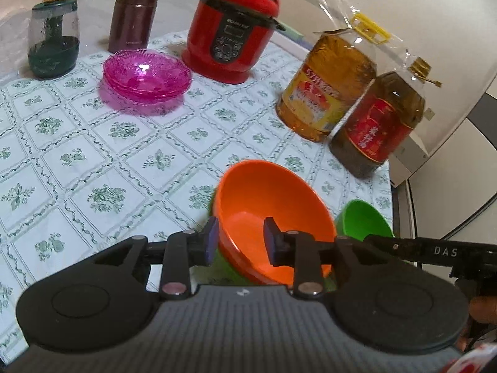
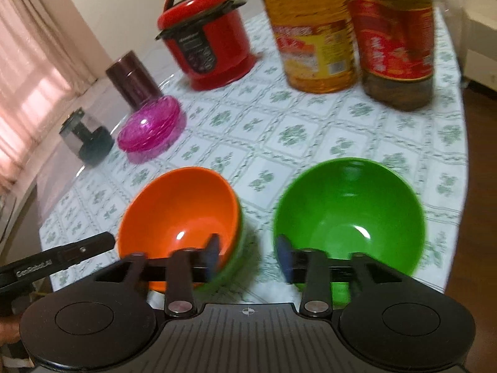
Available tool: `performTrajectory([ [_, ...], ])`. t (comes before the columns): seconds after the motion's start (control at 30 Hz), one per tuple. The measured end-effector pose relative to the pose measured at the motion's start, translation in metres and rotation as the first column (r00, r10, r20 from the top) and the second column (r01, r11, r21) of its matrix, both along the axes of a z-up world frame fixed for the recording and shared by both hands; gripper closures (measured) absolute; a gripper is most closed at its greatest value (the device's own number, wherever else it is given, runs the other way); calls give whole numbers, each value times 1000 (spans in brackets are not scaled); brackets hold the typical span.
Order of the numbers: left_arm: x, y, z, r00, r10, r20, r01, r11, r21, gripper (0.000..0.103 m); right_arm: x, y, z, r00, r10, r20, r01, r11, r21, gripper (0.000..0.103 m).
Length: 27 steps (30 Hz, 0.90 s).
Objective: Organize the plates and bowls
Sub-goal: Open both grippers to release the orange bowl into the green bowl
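Left gripper (image 1: 240, 239): fingers apart, straddling the near rim of the orange bowl (image 1: 273, 214); the left pad sits outside the wall, the right pad inside the bowl. Whether either pad touches the wall I cannot tell, and nothing is clamped. The orange bowl is nested in a green one, a sliver of which shows under its rim in the right wrist view. Right gripper (image 2: 248, 253): fingers wide apart, holding nothing; the nested pair lies just ahead of its left finger, and the single green bowl (image 2: 349, 214) lies just ahead of its right finger, whose pad overlaps the near rim, contact uncertain. The gap between the two bowls falls between the fingers. The pink plates (image 1: 147, 74) sit stacked well ahead of the left fingers, beyond bare cloth (image 1: 93, 155). Judgement on handling: the bowls look like glossy moulded plastic, so probably light, stiff and not fragile, but slick; a pinch across the thin rim wall, one pad in and one out, seems the only workable hold, set deep enough that the wall cannot slide out. Lifting orange alone may drag its nest mate up. The pink plates look like clear patterned plastic or glass; treat them as brittle and grip at the scalloped edge.
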<state>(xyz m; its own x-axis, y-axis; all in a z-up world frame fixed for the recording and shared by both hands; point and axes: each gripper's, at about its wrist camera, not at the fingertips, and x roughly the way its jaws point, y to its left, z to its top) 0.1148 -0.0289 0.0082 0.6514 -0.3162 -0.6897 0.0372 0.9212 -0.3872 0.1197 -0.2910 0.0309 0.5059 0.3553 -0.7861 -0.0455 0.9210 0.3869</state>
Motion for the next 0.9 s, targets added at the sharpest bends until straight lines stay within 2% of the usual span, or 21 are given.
performTrajectory([
  [0.17, -23, -15, 1, 1000, -22, 21, 23, 999, -46, 70, -25, -18, 5, 999, -50, 15, 49, 999, 6, 53],
  [0.47, -51, -54, -9, 998, -57, -3, 57, 993, -106, 59, -62, -50, 6, 992, -123, 13, 123, 992, -17, 51],
  [0.9, -61, -90, -22, 993, -117, -35, 113, 990, -84, 55, -79, -78, -8, 984, -178, -22, 178, 984, -3, 51],
])
